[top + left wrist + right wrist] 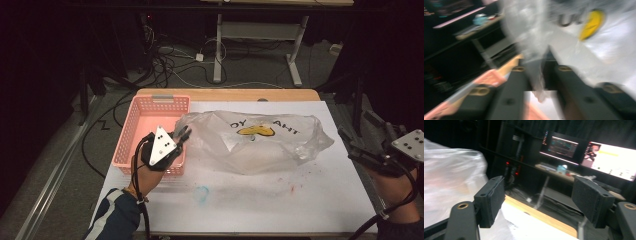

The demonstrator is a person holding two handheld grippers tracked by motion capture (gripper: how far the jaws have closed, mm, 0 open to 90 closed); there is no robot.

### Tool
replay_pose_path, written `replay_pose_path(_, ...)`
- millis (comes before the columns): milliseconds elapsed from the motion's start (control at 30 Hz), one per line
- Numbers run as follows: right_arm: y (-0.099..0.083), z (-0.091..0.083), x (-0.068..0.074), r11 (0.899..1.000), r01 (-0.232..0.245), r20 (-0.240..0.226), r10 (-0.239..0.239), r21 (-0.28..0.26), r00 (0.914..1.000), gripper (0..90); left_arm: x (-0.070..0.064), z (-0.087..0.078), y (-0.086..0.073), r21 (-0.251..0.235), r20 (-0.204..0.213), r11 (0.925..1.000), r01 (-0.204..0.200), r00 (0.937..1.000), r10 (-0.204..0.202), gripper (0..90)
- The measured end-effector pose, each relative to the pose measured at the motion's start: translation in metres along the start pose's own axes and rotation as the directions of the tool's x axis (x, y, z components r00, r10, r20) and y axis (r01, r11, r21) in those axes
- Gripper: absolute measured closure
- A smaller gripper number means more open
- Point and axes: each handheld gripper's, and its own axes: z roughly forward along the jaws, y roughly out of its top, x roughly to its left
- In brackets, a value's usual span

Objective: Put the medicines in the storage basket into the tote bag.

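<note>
- Left hand-held gripper (183, 134) pinches a crinkled fold of the clear plastic bag (260, 142), mid-worktop beside the pink lattice basket (145, 125).
- Right hand-held gripper (537, 202) gapes wide at the worktop's (280, 200) right edge.

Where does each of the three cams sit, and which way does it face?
High view: above the person's side, looking forward and down on the table, pink basket and plastic bag; both forearms, left gripper and right gripper show.
Left gripper view: on the left gripper, facing the bag; its jaws pinch the film.
Right gripper view: on the right gripper, facing across the table's far edge to monitors; jaws apart.
Shared: the bag appears in all three.
</note>
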Motion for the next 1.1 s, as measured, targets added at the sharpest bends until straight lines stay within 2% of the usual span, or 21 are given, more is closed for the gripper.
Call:
replay_pose_path(33,-0.001,0.002,0.002,1.000,0.000,-0.005,0.000,0.009,1.0000,27.8,-0.003,-0.002,-0.002,0.007,-0.007,0.9999,-0.010,0.9999,0.010,46.1)
replay_pose_path(67,-0.003,0.005,0.004,1.000,0.002,-0.011,-0.002,0.017,0.9999,27.9,-0.005,-0.004,-0.005,0.013,-0.004,0.9998,-0.014,0.9999,0.014,36.3)
replay_pose_path(133,-0.008,0.011,0.007,0.999,0.006,-0.015,-0.005,0.040,0.9999,27.9,-0.007,-0.009,-0.011,0.016,-0.001,0.9999,0.000,1.0000,0.000,21.0)
replay_pose_path(167,-0.010,0.014,0.008,0.999,0.011,-0.021,-0.010,0.045,0.9997,27.9,-0.007,-0.011,-0.015,0.024,0.003,0.9997,0.000,1.0000,0.000,16.5)
replay_pose_path(333,-0.021,0.022,0.010,0.996,0.006,-0.033,-0.003,0.084,0.9995,27.8,-0.008,-0.020,-0.030,0.063,0.045,0.9977,-0.023,0.9988,0.020,16.2)
replay_pose_path(433,-0.026,0.024,0.009,0.995,-0.003,-0.032,0.007,0.095,0.9995,27.7,-0.011,-0.023,-0.041,0.097,0.051,0.9944,-0.040,0.9981,0.035,16.1)
replay_pose_path(533,-0.032,0.026,0.007,0.994,-0.009,-0.034,0.013,0.107,0.9993,27.4,-0.012,-0.025,-0.052,0.115,0.054,0.9928,-0.034,0.9981,0.028,16.2)
replay_pose_path(667,-0.042,0.025,0.005,0.993,-0.015,-0.040,0.020,0.121,0.9990,26.4,-0.009,-0.028,-0.065,0.143,0.033,0.9893,-0.030,0.9991,0.025,16.1)
replay_pose_path(833,-0.059,0.021,0.003,0.988,-0.019,-0.054,0.028,0.156,0.9981,24.4,-0.004,-0.032,-0.073,0.143,0.001,0.9897,-0.003,1.0000,0.002,16.2)
replay_pose_path(967,-0.065,0.015,0.006,0.986,-0.040,-0.106,0.058,0.164,0.9926,24.2,-0.003,-0.033,-0.076,0.145,-0.010,0.9893,0.011,0.9999,-0.010,16.2)
replay_pose_path(1033,-0.062,0.009,0.008,0.986,-0.040,-0.124,0.061,0.161,0.9904,24.4,-0.004,-0.033,-0.076,0.142,-0.016,0.9899,0.005,0.9999,-0.003,16.2)
replay_pose_path(1100,-0.054,0.002,0.009,0.987,-0.062,-0.158,0.085,0.147,0.9837,25.0,-0.004,-0.035,-0.076,0.136,-0.020,0.9907,0.007,0.9998,-0.004,16.2)
